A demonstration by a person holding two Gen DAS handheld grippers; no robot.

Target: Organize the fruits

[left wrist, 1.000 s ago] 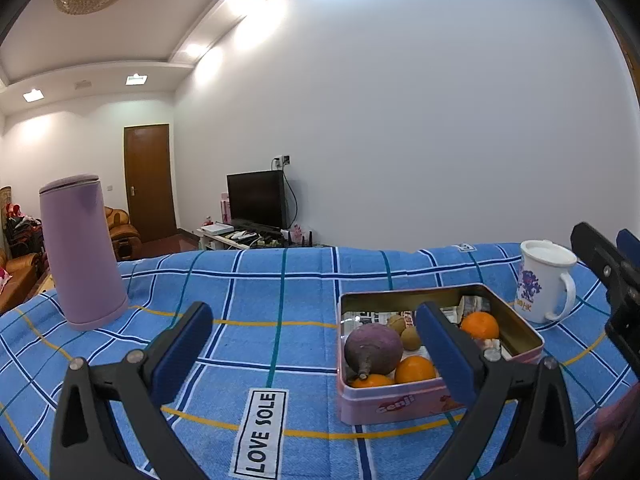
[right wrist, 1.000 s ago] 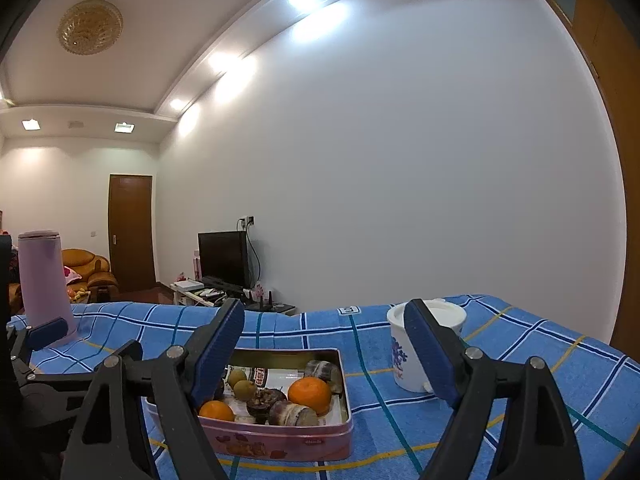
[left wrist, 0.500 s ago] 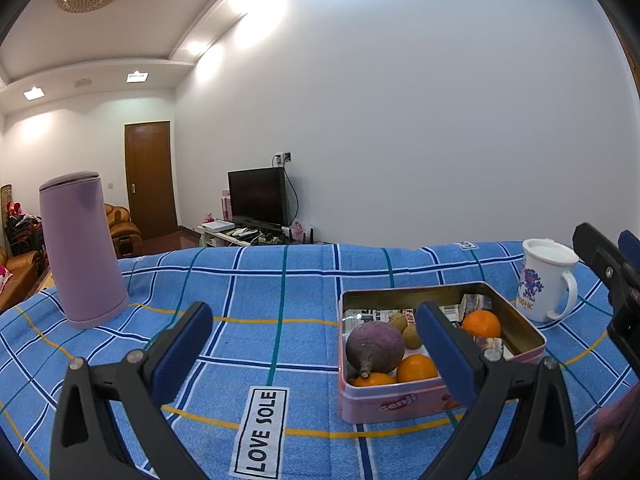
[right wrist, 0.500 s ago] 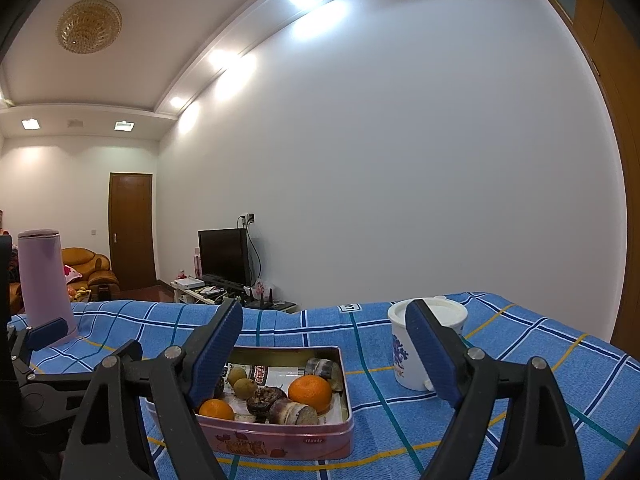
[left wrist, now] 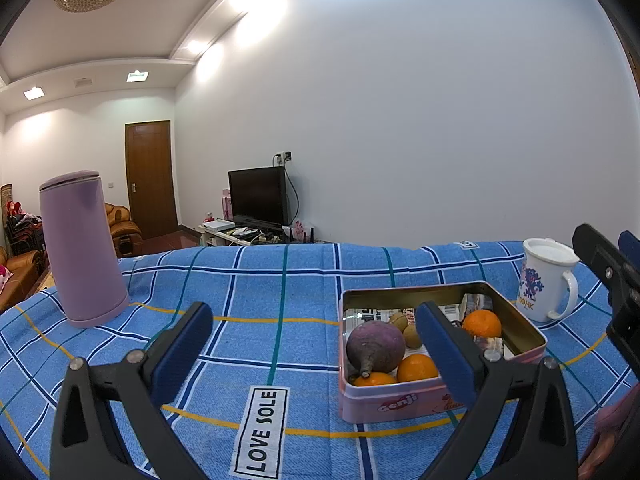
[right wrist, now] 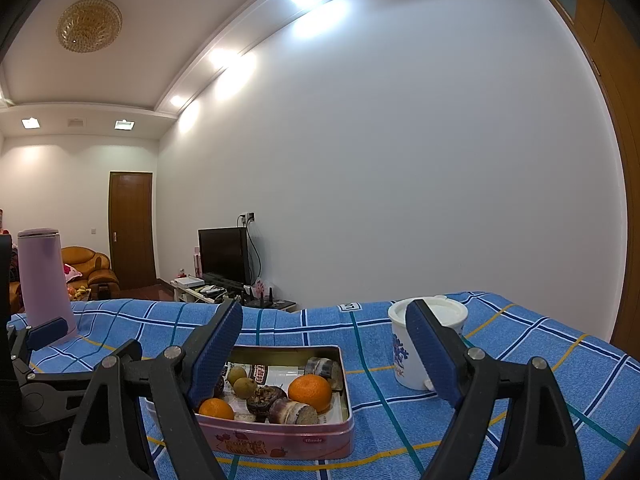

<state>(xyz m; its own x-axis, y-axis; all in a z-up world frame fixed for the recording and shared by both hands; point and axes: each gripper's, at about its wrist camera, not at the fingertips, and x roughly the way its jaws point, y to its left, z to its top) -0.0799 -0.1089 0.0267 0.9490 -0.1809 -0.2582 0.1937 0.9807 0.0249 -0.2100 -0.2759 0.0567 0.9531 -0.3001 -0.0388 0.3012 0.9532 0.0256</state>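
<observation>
Barely shifted since a second ago: tin a touch lower in both views.

Left gripper (left wrist: 316, 344) and right gripper (right wrist: 324, 356) spread wide, holding nothing, hovering before pink tin (right wrist: 280, 438); oranges (right wrist: 310, 392), purple fruit (left wrist: 375, 346) lying inside, on blue cloth (left wrist: 256, 280). Fits sorting done or pending.

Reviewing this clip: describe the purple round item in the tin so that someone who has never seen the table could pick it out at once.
On the blue checked tablecloth, find the pink tin left of the white mug. In its near-left corner lies the purple round item, next to small oranges. It is the biggest piece there, dull purple, with a short stem pointing down and forward.
</observation>
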